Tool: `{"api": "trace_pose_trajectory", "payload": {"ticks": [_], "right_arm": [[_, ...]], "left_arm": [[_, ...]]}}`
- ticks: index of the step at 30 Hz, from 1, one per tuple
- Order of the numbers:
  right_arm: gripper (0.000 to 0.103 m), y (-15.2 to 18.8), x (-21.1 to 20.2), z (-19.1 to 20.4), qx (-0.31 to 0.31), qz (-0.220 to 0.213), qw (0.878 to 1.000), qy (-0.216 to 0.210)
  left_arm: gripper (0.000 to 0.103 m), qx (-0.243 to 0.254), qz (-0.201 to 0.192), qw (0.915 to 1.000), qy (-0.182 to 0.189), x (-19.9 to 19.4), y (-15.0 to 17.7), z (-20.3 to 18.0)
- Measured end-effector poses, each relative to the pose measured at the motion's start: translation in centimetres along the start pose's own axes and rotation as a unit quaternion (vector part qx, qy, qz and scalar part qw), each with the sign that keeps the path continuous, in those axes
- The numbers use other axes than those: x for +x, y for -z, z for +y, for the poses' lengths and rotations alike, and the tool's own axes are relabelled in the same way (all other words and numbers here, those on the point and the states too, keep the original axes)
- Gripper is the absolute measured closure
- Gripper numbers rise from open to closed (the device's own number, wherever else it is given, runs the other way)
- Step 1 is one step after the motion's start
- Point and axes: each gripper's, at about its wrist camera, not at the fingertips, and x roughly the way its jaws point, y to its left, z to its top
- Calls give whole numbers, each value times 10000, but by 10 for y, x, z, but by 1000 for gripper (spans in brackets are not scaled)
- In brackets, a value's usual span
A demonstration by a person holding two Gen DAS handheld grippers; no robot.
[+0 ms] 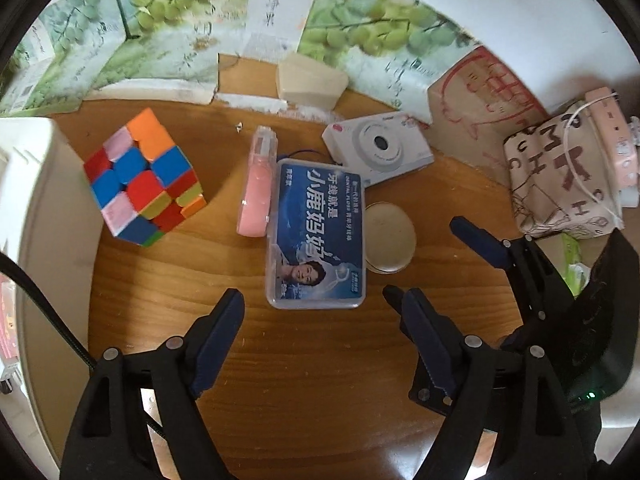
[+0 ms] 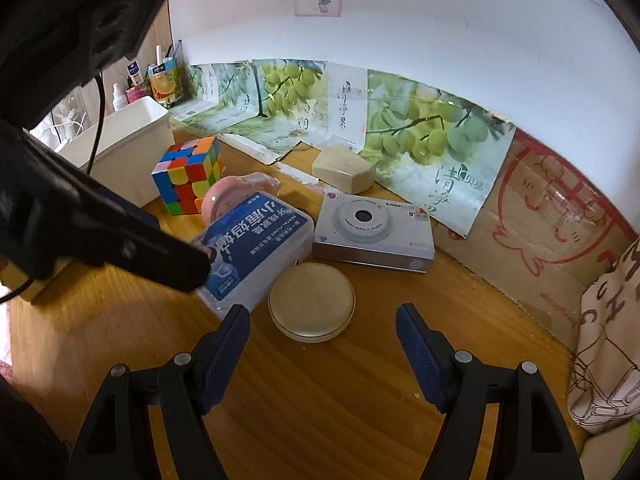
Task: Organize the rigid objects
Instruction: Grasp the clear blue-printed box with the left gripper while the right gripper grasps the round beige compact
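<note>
- Room: white wall (image 2: 440, 20) behind; grape-printed cardboard panels (image 2: 420, 128) propped along its foot, with a plain brown carton (image 2: 552, 232) bearing a red drawing to their right.
- Surface: warm wooden tabletop (image 1: 312, 360), grain visible, lit from above.
- White plastic bin (image 2: 132, 148) stood at the table's left edge; bottles and small cartons crowded behind it, too small to identify.
- Patterned cloth pouch (image 1: 560, 176) with brown lettering sat at the far right.
- Left gripper (image 1: 316, 300) hovered above the table with jaws spread wide, holding nothing, its tips either side of the floss box's near end.
- Right gripper (image 2: 322, 316) also had its jaws apart and empty, low over the wood with the round tin between and just ahead of the tips.
- Scrambled puzzle cube (image 1: 144, 180) stood near the bin, apart from the central cluster.
- Clear floss box (image 1: 318, 236) with blue label lay flat mid-table.
- White compact camera (image 1: 378, 148) lay lens-up behind the floss box, its corner touching or just beside it.
- Pink correction-tape dispenser (image 1: 256, 188) lay along the floss box's left side.
- Beige wedge-shaped block (image 1: 310, 80) rested against the cardboard.
- Round cream tin (image 1: 390, 238), lid on, sat just right of the floss box.
</note>
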Motion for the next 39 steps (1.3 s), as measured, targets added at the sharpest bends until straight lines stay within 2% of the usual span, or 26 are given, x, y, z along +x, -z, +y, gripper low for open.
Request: {"api": "trace_pose_trajectory", "payload": {"ticks": [15,20,22,24,27,39], "right_arm": [[29,-1,24,7,43,93,9999,52],[34,-2,29,11,-3,118,9999,78],[38,-2,30,13,-20,110,9999,85],[40,-3,31,15,-33,113,9998,152],[47,-4,34,14,-10,117,9998,185],[47,3,27,22,144,233,9993,257]], "left_arm": [[19,9,268,9992,-306,37,-18,-2],[20,-69,283,9992,-285,44,-20,1],[21,-117,258,9993,-250,45,-22,4],[27,-112,230,9994,-232,44,-25,11],[30,-132,204,9995,-181,40,-26,16],[31,-372,305,9988,-104,37,-17,30]]}}
